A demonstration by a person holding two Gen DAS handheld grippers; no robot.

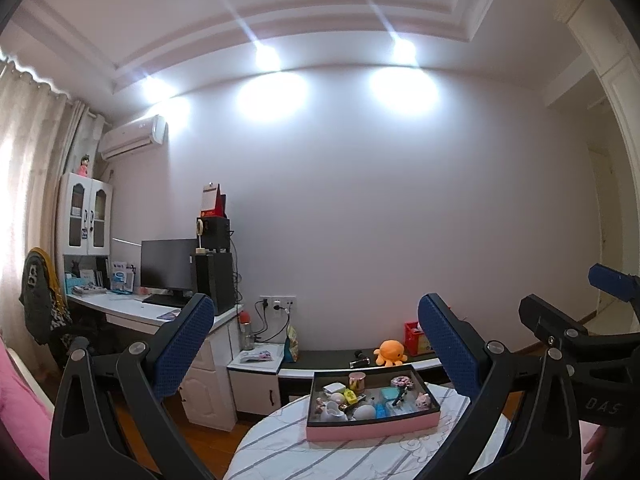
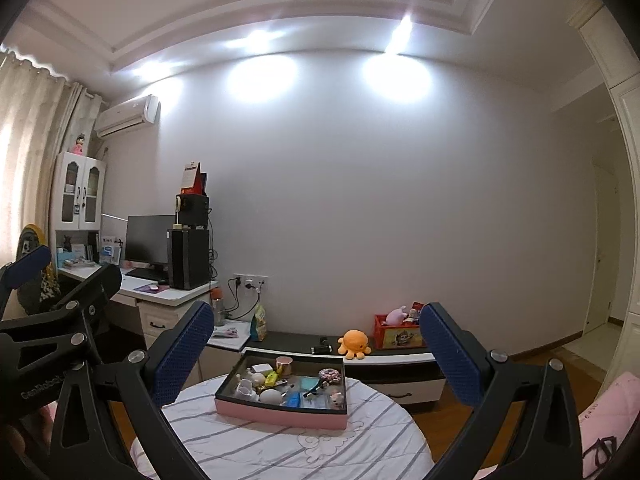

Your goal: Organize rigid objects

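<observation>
Here, from the left wrist camera, the left gripper [image 1: 316, 344] has its two blue-padded fingers [image 1: 185, 350] spread wide with nothing between them. The pink-sided tray [image 1: 372, 428] sits on the round table with a striped cloth [image 1: 280, 452], ahead of the fingertips and lower in the frame, nearer the right finger than the left, and clear of both. Inside the tray lie small rigid pieces: a white pitcher [image 1: 333, 411], a white egg-shaped piece [image 1: 365, 412], a yellow item [image 1: 350, 395], a rose-gold cup [image 1: 357, 381] and a teal box [image 1: 390, 393]. Beyond it an orange plush octopus [image 1: 390, 353] rests on the low dark cabinet [image 1: 320, 358]. At the right edge the other gripper's black frame and a blue pad show.

From the right wrist camera, the right gripper [image 2: 316, 344] is likewise wide open and holds nothing. The pink-sided tray [image 2: 280, 414] lies on the striped cloth [image 2: 240, 440] ahead of the fingers [image 2: 182, 356], roughly centred in the gap between them but further off, touching neither. The rose-gold cup [image 2: 285, 365], yellow item [image 2: 272, 379] and egg-shaped piece [image 2: 271, 396] are visible inside. The octopus [image 2: 354, 343] sits on the cabinet behind, beside a red box [image 2: 400, 336]. The left gripper's frame shows at the left edge.
</observation>
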